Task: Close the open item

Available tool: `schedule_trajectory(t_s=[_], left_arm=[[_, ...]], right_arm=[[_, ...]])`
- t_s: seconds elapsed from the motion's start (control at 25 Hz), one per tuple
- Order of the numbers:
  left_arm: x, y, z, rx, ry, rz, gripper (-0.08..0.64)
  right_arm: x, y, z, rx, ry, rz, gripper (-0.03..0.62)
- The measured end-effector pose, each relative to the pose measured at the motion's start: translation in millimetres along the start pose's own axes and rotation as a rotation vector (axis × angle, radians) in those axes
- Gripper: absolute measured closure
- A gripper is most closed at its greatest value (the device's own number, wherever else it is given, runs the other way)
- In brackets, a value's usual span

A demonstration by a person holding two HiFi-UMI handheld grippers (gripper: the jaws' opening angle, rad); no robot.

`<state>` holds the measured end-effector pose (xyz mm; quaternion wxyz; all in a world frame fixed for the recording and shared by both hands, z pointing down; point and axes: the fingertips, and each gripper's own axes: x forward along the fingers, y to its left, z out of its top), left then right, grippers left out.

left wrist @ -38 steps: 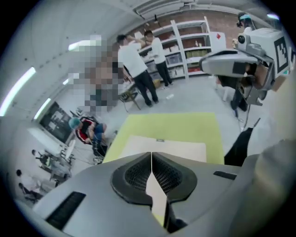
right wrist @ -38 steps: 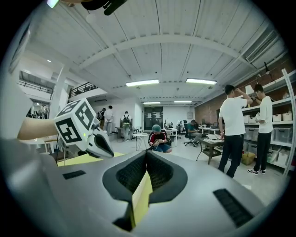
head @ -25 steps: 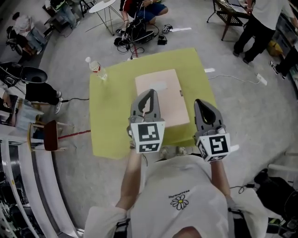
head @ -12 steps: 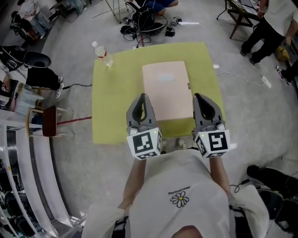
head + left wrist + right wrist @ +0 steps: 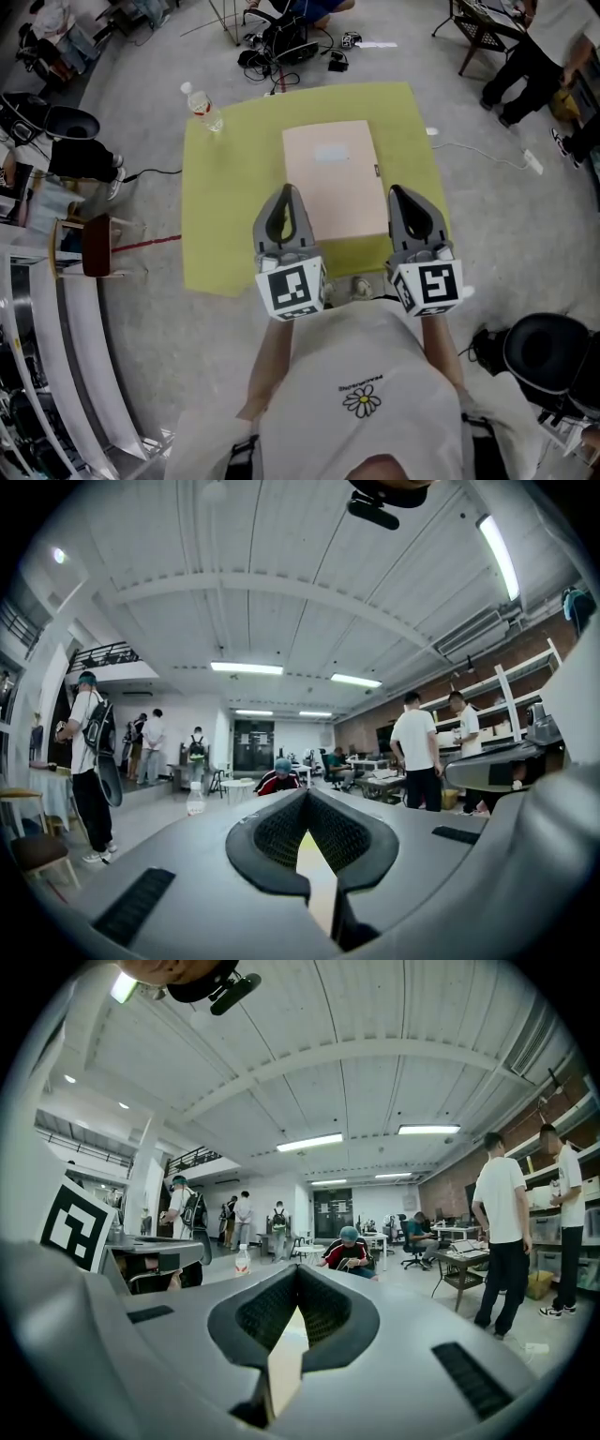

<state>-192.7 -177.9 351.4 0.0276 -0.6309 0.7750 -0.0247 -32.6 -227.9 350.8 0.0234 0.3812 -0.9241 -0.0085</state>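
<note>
A flat beige case lies on the yellow-green table, its lid down flat, with a small dark latch on its right edge. My left gripper hangs level at the case's near left corner, jaws shut with nothing between them. My right gripper is level just off the case's near right corner, also shut and empty. In the left gripper view the left gripper shows closed tips with only a sliver of beige and yellow below them. The right gripper view shows the same of the right gripper.
A water bottle stands at the table's far left corner, also in the left gripper view as the bottle. Cables lie on the floor beyond the table. A chair is at left, a black round seat at right. People stand farther off.
My left gripper has drawn back off the case's near left corner and rolled upright. The right gripper has barely moved. A black round seat has come into view at lower right.
</note>
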Motion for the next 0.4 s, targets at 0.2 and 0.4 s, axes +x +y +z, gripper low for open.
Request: schedule_trajectory(t_s=[0.2,0.4], left_arm=[[-0.7,-3.6,-6.8,0.006,0.023,-0.003,0.546],[-1.1,-9.5,-4.6,0.019,0.019,-0.029,0.546]], right_arm=[[-2.9,-3.3,-1.1,-0.003,0.000,-0.005,0.579],[-3.4,-5.1,0.8,-0.011,-0.004,-0.007,0.580]])
